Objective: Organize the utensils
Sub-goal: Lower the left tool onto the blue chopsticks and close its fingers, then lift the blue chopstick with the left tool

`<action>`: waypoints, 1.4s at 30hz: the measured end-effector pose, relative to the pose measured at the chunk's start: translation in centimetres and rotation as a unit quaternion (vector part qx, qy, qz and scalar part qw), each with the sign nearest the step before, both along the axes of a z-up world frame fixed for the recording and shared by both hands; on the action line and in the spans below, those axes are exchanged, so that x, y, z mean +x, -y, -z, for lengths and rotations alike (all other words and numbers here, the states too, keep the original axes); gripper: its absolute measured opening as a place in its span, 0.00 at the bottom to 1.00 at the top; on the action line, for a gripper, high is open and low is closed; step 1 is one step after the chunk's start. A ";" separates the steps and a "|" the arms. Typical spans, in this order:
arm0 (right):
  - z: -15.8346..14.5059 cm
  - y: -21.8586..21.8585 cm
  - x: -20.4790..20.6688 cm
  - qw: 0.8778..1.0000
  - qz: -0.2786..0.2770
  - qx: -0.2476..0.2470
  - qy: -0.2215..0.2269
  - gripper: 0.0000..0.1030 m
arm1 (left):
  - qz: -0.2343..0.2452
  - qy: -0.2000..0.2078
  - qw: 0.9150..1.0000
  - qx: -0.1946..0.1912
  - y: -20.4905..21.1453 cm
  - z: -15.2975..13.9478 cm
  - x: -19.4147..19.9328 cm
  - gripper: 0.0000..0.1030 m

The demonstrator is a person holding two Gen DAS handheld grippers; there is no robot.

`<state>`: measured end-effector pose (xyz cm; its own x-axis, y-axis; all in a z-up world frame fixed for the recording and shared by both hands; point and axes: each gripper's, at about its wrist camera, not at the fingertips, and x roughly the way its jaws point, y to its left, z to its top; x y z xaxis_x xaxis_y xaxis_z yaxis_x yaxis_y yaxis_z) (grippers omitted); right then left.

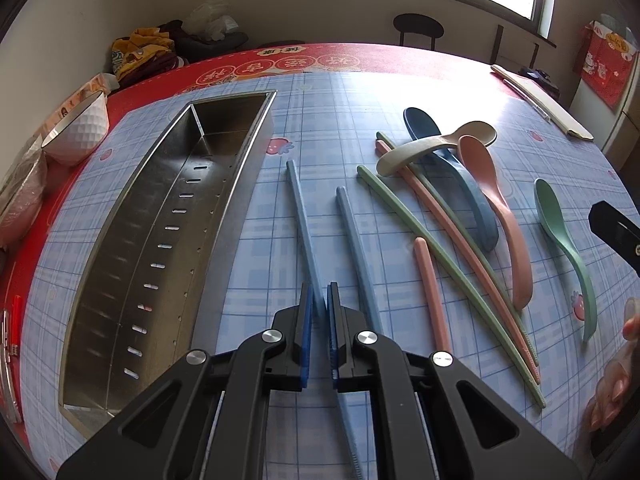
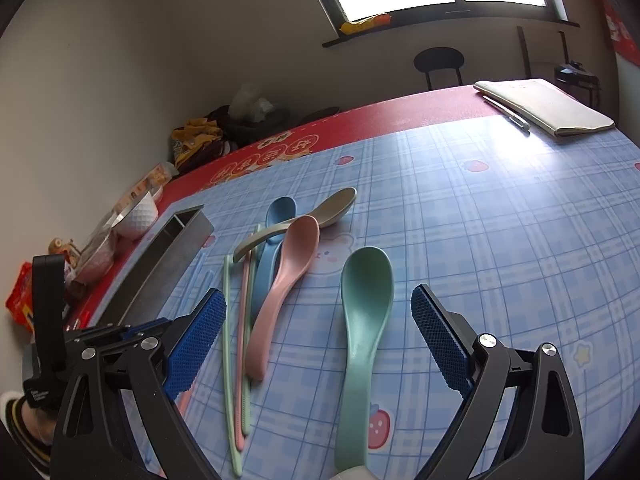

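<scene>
My left gripper [image 1: 320, 300] is shut on a light blue chopstick [image 1: 303, 216] lying on the table right of the steel utensil tray [image 1: 240, 160]. A second blue chopstick [image 1: 358, 256] lies just to its right. Green [image 1: 440, 276] and pink chopsticks [image 1: 430, 288], a cream spoon [image 1: 432, 144], a dark blue spoon [image 1: 472, 196], a pink spoon [image 1: 500, 208] and a green spoon [image 1: 568, 252] lie further right. My right gripper [image 2: 320, 316] is open, its fingers either side of the green spoon [image 2: 364, 320].
A white bowl [image 1: 80, 128] and wrapped items sit left of the tray. A notebook with a pen [image 2: 548, 108] lies at the far right corner. The tray also shows in the right wrist view [image 2: 160, 268]. A black chair [image 1: 418, 30] stands behind the table.
</scene>
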<state>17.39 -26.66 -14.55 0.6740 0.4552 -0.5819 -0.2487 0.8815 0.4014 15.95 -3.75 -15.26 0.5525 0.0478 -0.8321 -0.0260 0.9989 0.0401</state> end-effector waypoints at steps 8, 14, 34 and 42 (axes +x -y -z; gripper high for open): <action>0.1 0.0 0.1 1.000 0.001 0.005 -0.007 0.88 | 0.030 -0.027 0.999 -0.026 0.5 -0.1 -3.2 0.06; 0.2 0.0 0.1 1.000 0.001 0.005 -0.007 0.88 | 0.052 -0.004 0.999 0.015 1.3 0.1 -2.8 0.07; -0.1 -0.2 -0.2 1.000 0.001 0.007 -0.001 0.88 | 0.041 0.043 0.998 0.001 0.8 0.5 -2.7 0.08; -0.3 -0.7 -0.4 1.000 -0.007 -0.004 0.006 0.88 | 0.043 0.050 0.998 0.016 1.2 0.5 -3.0 0.06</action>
<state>17.03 -25.92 -14.30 0.6743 0.4606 -0.5772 -0.2663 0.8807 0.3917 12.91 -4.95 -15.79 0.6362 0.0217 -0.7712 0.0544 0.9959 0.0728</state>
